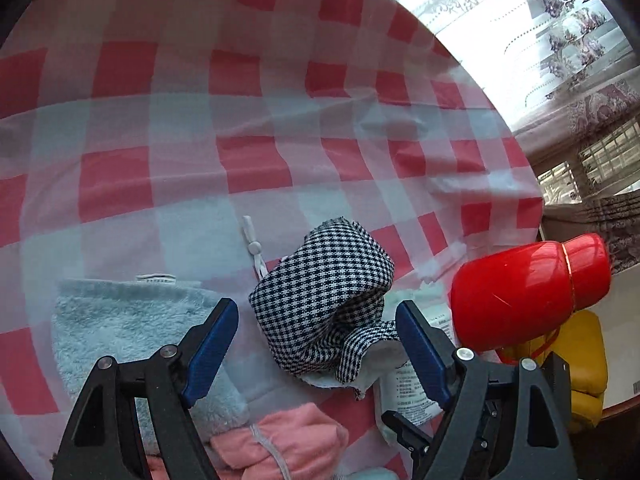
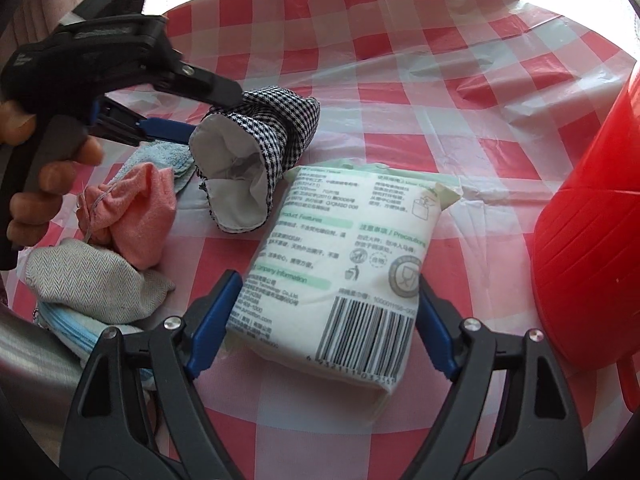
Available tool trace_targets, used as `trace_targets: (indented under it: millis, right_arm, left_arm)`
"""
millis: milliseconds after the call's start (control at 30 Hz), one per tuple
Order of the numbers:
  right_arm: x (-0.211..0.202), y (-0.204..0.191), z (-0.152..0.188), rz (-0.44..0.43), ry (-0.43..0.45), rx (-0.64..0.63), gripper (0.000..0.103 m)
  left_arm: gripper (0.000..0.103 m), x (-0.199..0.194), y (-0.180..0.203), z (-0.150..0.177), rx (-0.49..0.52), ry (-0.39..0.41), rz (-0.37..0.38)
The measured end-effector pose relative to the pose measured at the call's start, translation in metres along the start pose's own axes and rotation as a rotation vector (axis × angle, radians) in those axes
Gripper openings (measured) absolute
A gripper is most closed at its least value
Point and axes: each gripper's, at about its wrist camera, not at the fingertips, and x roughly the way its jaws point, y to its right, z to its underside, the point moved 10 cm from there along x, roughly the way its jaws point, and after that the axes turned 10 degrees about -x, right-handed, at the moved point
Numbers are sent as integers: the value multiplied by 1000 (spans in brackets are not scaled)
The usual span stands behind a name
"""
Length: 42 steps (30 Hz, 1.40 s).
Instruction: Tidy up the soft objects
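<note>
- On the table, one red-and-white checked cloth [image 2: 400,80] is spread under everything, presumably as a work surface for the sorting
- At the right edge, one red container [image 2: 592,220] is stood on the cloth; it is judged a possible bin for the soft items, though its opening is not seen
- One white tissue pack [image 2: 340,264] is laid flat mid-table, label and barcode up; the right gripper [image 2: 324,324] is set astride its near end, fingers [image 2: 216,320] apart and just beside the pack's sides. Whether the pads press yet cannot be told; a grasp across the short side is judged to be the aim
- One black-and-white houndstooth pouch [image 1: 328,296] lies on its side just beyond the pack, its white-lined mouth gaping toward the right wrist camera
- The left gripper [image 1: 316,344] is held over that pouch in a person's hand [image 2: 24,184], fingers spread with the pouch between them and nothing clamped, judged a lining-up for a pick
- A loose heap is gathered at the left, likely as the sorted side: one pale blue towel [image 1: 132,336], one pink cloth bundle [image 2: 136,212], one grey herringbone pouch [image 2: 92,276], one light blue zipped item [image 2: 76,328] partly tucked beneath
- Count: six soft things, two grippers, one container
</note>
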Motion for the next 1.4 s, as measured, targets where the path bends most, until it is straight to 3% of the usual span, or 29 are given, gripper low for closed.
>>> trace_targets:
  millis: [167,233,267,333,400,800,1167,1400]
  right_arm:
    - [-1,-2,0,23,7,-30,84]
    - [-1,-2,0,24,11,-33,83]
    - [-1,-1,0,25,13,-32,83]
    - [-2,-1,0,29,18,-32,82]
    - [-4,0,1,34,22,-32,81]
    - [-33,11,26,75,48,-29,80]
    - [-78,8,47,91,80,-42,80]
    - [-108,4,67,89,89,-61,80]
  left_arm:
    - [81,28,7,11,111,-71,-95]
    - [55,36,9,15,148,-84,-123]
    - [50,37,10,16,156,-84,-121]
    - [31,33,13,15,156,-68,-97]
    - [27,22,13,13,149,-32,-81]
    - [26,-85,-18,20,-18,294,-84]
    - [26,-190,-67,83,-234,568,-46]
    - [26,-228,-90,133,-330,667,-31]
